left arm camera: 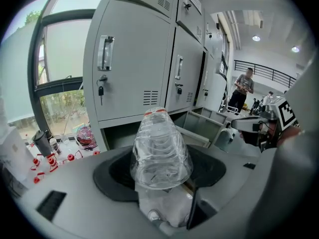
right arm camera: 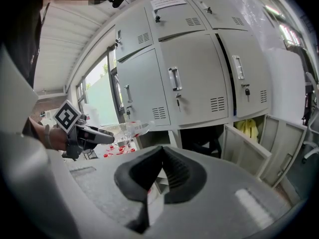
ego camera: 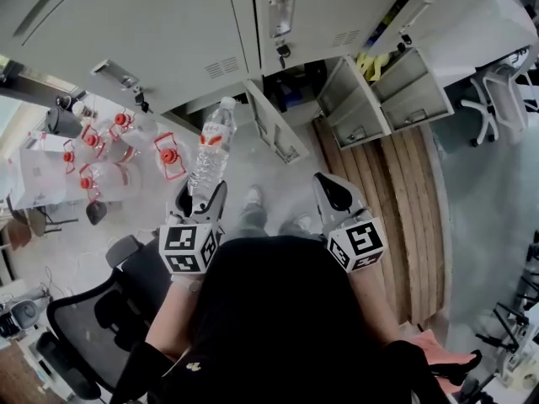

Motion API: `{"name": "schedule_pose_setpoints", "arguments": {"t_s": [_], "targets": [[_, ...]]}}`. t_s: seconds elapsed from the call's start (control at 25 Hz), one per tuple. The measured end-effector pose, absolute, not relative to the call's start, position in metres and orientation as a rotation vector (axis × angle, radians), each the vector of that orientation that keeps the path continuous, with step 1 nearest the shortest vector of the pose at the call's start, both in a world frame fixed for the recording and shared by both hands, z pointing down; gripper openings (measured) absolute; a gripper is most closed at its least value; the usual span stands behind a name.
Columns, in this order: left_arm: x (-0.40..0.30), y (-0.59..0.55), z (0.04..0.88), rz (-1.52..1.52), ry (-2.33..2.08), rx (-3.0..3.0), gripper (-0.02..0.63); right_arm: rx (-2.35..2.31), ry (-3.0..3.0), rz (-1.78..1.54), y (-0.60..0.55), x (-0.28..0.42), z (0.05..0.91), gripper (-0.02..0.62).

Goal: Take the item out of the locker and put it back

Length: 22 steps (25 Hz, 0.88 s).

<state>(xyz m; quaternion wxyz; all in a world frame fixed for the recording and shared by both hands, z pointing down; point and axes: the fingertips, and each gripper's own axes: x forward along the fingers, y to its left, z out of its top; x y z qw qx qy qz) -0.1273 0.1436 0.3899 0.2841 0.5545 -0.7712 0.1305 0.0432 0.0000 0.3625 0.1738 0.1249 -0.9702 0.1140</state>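
Note:
A clear plastic water bottle (ego camera: 212, 146) with a red label and white cap stands tilted up out of my left gripper (ego camera: 202, 194), which is shut on its lower part. In the left gripper view the bottle (left arm camera: 160, 148) fills the space between the jaws, cap end toward the grey lockers (left arm camera: 134, 59). My right gripper (ego camera: 333, 194) hangs beside it, shut with nothing in it; its pads (right arm camera: 169, 168) meet at the tips. The right gripper view also shows the left gripper (right arm camera: 92, 135) and the bottle (right arm camera: 133, 128) at left. A bottom locker (ego camera: 290, 82) stands open and dark ahead.
The open locker's door (ego camera: 274, 129) swings toward me. A second open locker (ego camera: 375, 64) at right holds something yellow, behind its door (ego camera: 362, 108). Several red-capped clear jugs (ego camera: 126, 141) lie on the floor at left. A black office chair (ego camera: 93, 310) is lower left, wooden planking (ego camera: 396, 200) at right.

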Motion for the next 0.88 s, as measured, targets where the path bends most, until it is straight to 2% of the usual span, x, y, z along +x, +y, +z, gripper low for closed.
{"name": "schedule_pose_setpoints", "arguments": {"t_s": [0.44,0.88], "targets": [[-0.126,0.146,0.363,0.349,-2.103,1.505,0.291,0.355,-2.766,0.319,-0.003,0.043,0.358,-0.003],[-0.137,0.146,0.387,0.371,-2.063,1.483,0.291,0.357,-2.740,0.316,0.000,0.042,0.362,-0.003]]}}
